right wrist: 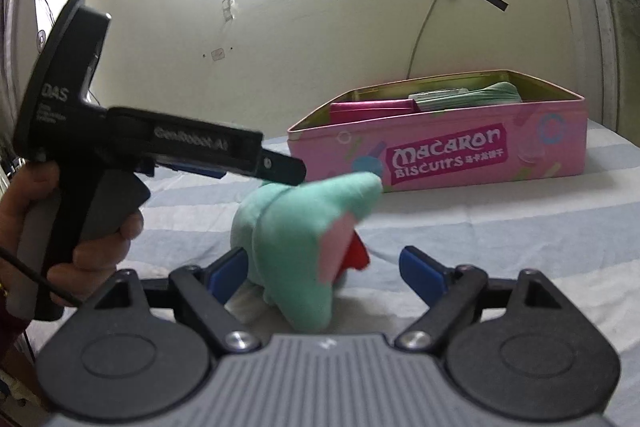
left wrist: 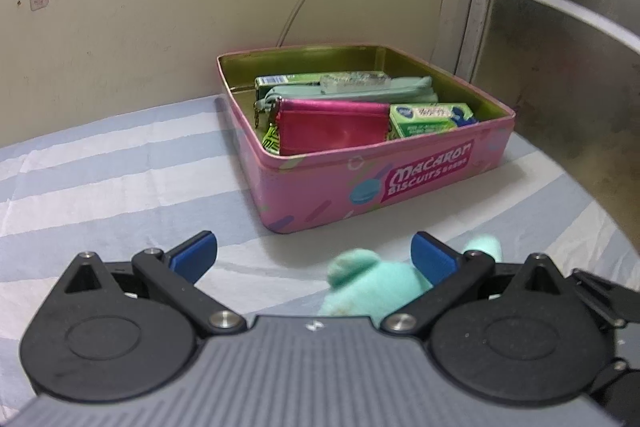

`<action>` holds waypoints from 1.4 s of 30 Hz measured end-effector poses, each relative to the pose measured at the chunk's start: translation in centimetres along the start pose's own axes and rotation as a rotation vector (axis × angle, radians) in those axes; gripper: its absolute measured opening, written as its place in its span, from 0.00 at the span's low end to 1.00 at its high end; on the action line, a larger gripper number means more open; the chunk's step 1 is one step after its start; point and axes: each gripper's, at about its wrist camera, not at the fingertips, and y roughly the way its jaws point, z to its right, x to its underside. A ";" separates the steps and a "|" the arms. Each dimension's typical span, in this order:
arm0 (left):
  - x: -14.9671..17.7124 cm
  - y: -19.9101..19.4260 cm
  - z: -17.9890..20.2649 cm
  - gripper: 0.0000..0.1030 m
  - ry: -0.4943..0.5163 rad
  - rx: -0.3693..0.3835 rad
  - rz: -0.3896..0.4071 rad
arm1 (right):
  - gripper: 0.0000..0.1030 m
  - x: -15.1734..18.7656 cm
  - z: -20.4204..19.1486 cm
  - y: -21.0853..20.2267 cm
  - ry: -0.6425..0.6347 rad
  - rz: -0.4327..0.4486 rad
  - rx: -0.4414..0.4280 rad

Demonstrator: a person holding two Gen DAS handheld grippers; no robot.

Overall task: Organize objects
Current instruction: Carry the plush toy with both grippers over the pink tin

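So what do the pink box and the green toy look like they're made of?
The box looks like printed tin: thin rolled rim, glossy pink outside, shiny gold-toned inside. The toy looks like soft plush fabric: fuzzy matte surface, rounded stuffed shape.

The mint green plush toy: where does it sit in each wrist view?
Left wrist: plush toy at bottom centre, partly hidden behind the left gripper.
Right wrist: the toy at centre, between the open jaws of the right gripper.
Shared landmark: pink biscuit tin, beyond the toy.
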 end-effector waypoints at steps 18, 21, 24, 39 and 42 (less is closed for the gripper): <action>2.0 3.4 -3.1 0.66 -0.277 0.435 -0.148 | 0.44 -1.6 1.3 2.6 0.038 -0.080 -0.079; -0.9 2.3 -2.1 0.66 -0.223 0.425 -0.079 | 0.44 -4.2 1.8 2.0 0.014 -0.012 -0.086; -5.3 1.5 -0.7 0.66 -0.131 0.387 0.025 | 0.45 -8.0 2.7 2.2 -0.033 0.067 -0.067; -18.2 13.7 -1.0 0.70 -0.102 0.083 0.055 | 0.52 -21.7 12.3 19.2 0.073 -0.175 -0.090; -18.0 15.5 -1.1 0.81 -0.093 -0.041 0.019 | 0.71 -21.2 13.0 21.0 0.072 -0.201 0.011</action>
